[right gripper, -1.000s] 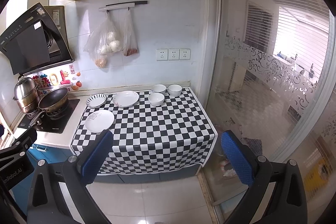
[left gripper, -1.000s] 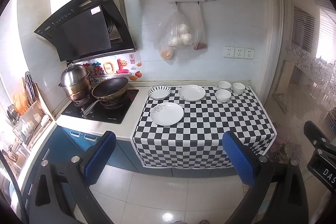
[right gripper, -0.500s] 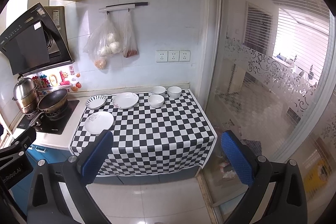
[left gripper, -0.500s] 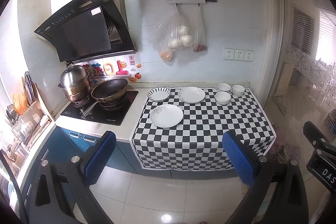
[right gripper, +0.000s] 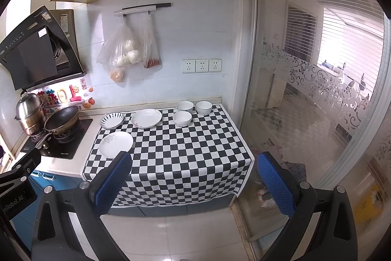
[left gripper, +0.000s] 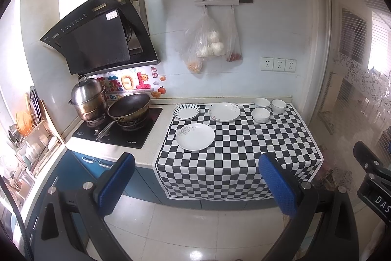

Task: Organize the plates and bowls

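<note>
Three plates lie on the checkered cloth: a white plate nearest me, a striped plate behind it, and a flowered white plate to its right. Three white bowls cluster at the back right. The right wrist view shows the same white plate, striped plate, flowered plate and bowls. My left gripper and right gripper are both open and empty, held well back from the counter over the floor.
A wok and a steel pot sit on the hob at the left, under a black hood. Plastic bags hang on the wall. A dish rack stands far left. A glass partition bounds the right.
Both views have drifted slightly back and up from the counter; the dishes sit a touch higher in frame. Nothing was touched and both grippers stayed open.
</note>
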Demonstrator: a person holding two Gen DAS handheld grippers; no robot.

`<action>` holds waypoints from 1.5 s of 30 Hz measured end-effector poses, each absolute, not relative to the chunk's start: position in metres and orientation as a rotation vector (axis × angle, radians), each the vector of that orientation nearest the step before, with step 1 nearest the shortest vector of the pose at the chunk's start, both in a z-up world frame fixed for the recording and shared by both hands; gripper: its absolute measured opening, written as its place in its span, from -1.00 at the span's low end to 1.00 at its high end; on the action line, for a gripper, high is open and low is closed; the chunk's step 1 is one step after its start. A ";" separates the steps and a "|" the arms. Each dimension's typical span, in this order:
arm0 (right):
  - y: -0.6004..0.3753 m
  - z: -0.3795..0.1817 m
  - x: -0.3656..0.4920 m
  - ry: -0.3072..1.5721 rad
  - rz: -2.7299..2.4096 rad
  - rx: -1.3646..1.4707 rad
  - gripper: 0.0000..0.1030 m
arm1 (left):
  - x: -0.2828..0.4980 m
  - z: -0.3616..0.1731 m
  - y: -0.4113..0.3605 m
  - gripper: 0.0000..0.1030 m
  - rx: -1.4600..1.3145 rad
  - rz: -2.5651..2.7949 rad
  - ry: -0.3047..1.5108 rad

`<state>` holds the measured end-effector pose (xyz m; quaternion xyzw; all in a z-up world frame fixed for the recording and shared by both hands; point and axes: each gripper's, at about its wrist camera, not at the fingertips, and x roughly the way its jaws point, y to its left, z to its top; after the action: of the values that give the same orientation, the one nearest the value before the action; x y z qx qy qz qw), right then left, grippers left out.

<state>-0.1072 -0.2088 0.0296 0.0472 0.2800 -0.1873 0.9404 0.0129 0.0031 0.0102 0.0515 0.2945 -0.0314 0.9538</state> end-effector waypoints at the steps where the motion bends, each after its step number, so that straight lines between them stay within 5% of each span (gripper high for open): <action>1: -0.209 0.030 -0.107 0.571 -0.382 0.096 1.00 | 0.011 0.010 0.002 1.00 0.105 -0.063 0.597; 23: -0.183 -0.029 -0.016 0.683 -0.415 0.151 1.00 | 0.118 -0.042 0.040 1.00 0.138 -0.009 0.666; 45: -0.188 -0.074 0.219 0.753 -0.309 0.121 1.00 | 0.294 -0.079 0.019 1.00 0.120 0.017 0.749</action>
<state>0.2191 -0.1883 -0.0742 0.0588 0.3658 -0.1501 0.9166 0.2943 0.0193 -0.0788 0.0584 0.3657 0.0081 0.9289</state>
